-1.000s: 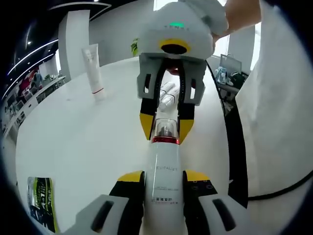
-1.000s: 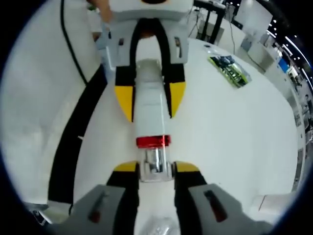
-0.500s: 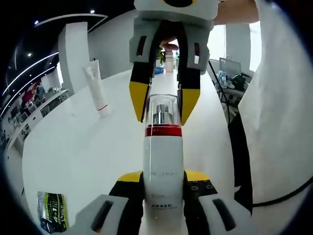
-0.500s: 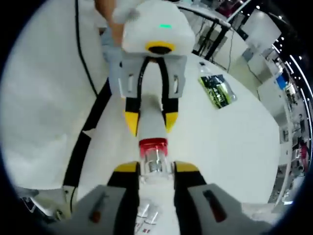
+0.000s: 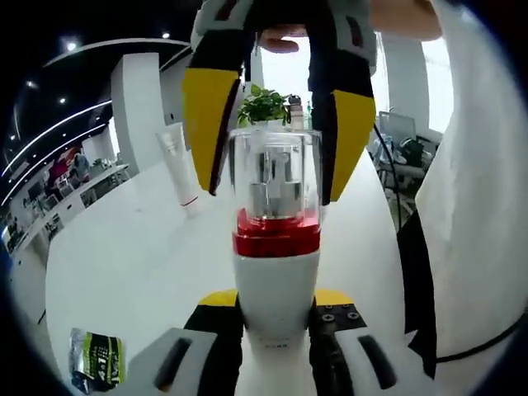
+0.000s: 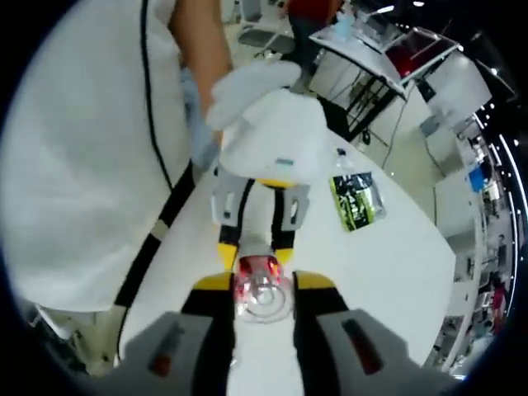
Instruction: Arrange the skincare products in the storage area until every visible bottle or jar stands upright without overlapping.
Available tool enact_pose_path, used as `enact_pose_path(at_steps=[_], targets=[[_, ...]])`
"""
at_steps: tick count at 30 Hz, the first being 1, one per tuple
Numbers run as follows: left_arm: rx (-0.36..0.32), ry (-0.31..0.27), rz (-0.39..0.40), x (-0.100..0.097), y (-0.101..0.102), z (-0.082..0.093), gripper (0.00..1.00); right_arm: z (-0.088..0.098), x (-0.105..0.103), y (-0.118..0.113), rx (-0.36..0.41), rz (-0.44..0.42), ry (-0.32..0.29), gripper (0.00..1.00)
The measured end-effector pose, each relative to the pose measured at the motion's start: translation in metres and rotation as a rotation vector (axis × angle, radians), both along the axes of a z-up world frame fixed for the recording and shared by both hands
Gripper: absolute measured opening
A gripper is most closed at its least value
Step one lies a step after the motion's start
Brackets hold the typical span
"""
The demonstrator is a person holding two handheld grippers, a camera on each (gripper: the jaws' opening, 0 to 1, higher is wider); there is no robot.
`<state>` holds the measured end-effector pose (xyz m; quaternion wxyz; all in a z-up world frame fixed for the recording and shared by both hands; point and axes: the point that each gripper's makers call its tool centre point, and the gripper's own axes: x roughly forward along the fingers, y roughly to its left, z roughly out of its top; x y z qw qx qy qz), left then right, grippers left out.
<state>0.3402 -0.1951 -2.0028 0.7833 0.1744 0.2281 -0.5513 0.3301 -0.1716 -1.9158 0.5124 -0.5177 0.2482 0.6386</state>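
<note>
Left gripper view: bottle [image 5: 275,272] label (unreadable)

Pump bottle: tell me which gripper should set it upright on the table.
Left gripper: it clamps the bottle's white body, the steadier hold. The right gripper pinches only the clear cap.

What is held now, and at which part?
The pump bottle: left tongs grip its white body, right tongs its clear cap end.
</note>
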Motion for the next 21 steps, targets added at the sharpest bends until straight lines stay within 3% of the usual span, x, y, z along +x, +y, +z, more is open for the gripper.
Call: enact_pose_path(at_steps=[11,15,17,21], targets=[[-0.058,0.041,0.082,0.002,0.016,-0.001,0.29,-0.002,0.0,0.035,0.073,0.021,0.101,0.24],[-0.074,0.05,0.113,0.007,0.02,-0.002,0.29,-0.002,0.005,0.039,0.094,0.01,0.109,0.26],[-0.079,0.048,0.123,0.009,0.021,-0.001,0.29,0.0,0.008,0.042,0.127,-0.015,0.106,0.27],[-0.081,0.04,0.136,0.011,0.02,-0.002,0.29,0.004,0.013,0.043,0.227,-0.165,0.143,0.31]])
